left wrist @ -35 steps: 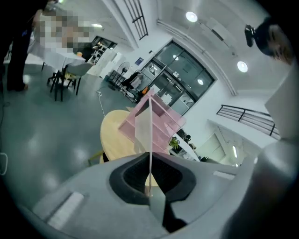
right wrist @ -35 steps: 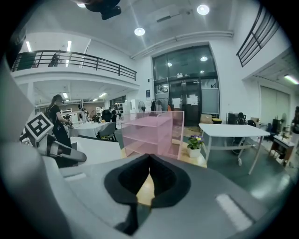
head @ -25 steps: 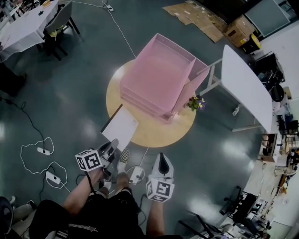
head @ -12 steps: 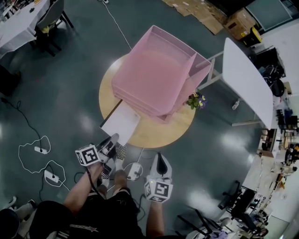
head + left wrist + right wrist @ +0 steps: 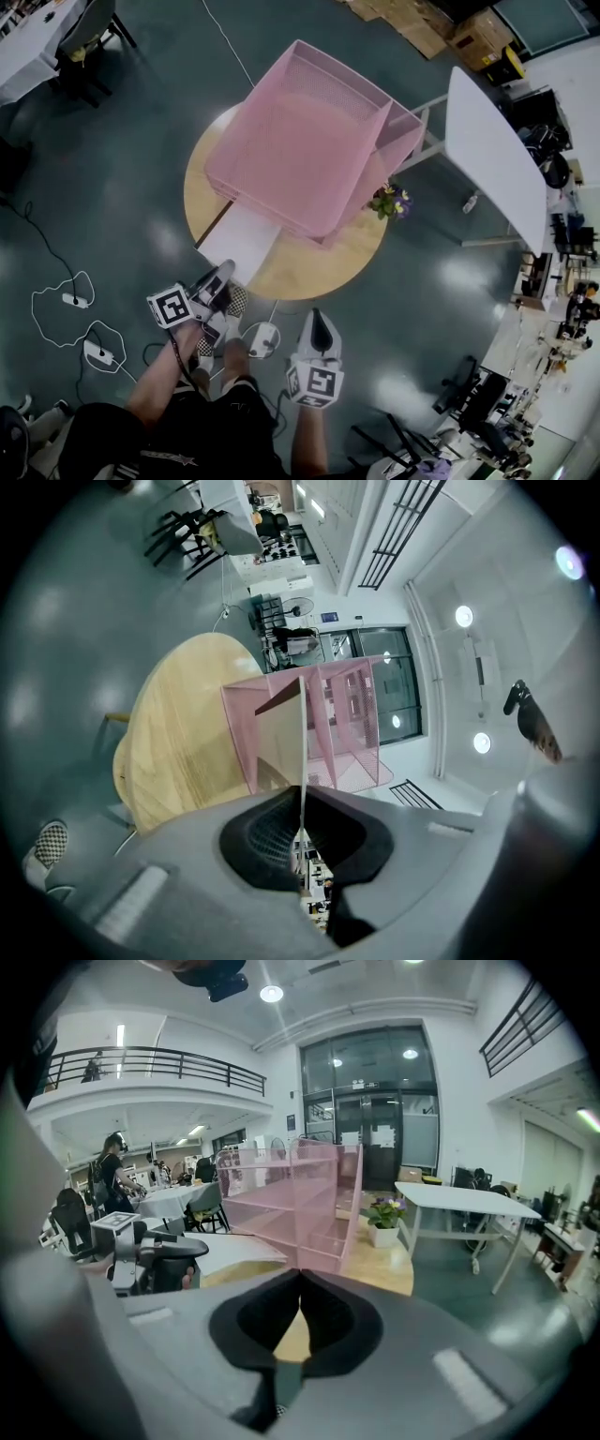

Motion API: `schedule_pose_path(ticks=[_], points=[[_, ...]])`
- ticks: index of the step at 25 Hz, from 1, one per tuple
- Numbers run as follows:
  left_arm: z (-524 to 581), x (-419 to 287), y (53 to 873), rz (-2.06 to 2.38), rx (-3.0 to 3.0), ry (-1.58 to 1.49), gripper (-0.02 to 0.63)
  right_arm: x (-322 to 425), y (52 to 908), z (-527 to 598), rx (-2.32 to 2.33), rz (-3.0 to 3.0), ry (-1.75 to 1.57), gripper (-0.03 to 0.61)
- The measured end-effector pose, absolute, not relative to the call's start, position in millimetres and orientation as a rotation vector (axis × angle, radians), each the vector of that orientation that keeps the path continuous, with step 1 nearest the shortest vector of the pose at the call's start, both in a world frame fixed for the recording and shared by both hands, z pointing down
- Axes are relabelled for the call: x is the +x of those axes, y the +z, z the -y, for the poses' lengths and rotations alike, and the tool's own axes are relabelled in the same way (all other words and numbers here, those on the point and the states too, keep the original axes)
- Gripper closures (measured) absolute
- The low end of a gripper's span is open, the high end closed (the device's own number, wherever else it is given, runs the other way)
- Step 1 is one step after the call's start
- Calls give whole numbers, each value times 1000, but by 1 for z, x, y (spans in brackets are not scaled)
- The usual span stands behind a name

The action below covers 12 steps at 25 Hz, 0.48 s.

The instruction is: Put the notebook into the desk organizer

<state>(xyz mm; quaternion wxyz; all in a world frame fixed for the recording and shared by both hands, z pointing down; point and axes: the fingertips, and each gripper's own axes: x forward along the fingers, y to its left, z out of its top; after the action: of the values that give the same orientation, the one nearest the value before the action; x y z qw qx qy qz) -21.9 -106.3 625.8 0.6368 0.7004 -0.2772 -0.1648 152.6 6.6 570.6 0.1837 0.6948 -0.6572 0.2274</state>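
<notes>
Only the left gripper view shows the left gripper (image 5: 302,794) pinching the white notebook (image 5: 284,738) edge-on. Just ahead, the notebook's far end meets the lowest tier of the pink desk organizer (image 5: 300,141). The right gripper (image 5: 300,1283) is pressed together, empty.

Your left gripper (image 5: 218,277) sits at the near rim of the round table (image 5: 314,267). Its jaws are pressed together on the near edge of the notebook (image 5: 242,246), and its marker cube faces up on the side away from the table. Your left forearm (image 5: 157,386) is bare and slants from your body toward the table. Your right gripper (image 5: 321,321) is short of the table, just off its near rim, with its jaws together and nothing between them. Your right forearm (image 5: 307,439) points straight at the table.
</notes>
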Motion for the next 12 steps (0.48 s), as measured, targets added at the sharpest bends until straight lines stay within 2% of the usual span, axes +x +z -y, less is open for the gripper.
schedule_pose_path(ticks=[12], points=[[133,3,640,638,1581,-400,595,167,584,2,1940,1849,673,572]])
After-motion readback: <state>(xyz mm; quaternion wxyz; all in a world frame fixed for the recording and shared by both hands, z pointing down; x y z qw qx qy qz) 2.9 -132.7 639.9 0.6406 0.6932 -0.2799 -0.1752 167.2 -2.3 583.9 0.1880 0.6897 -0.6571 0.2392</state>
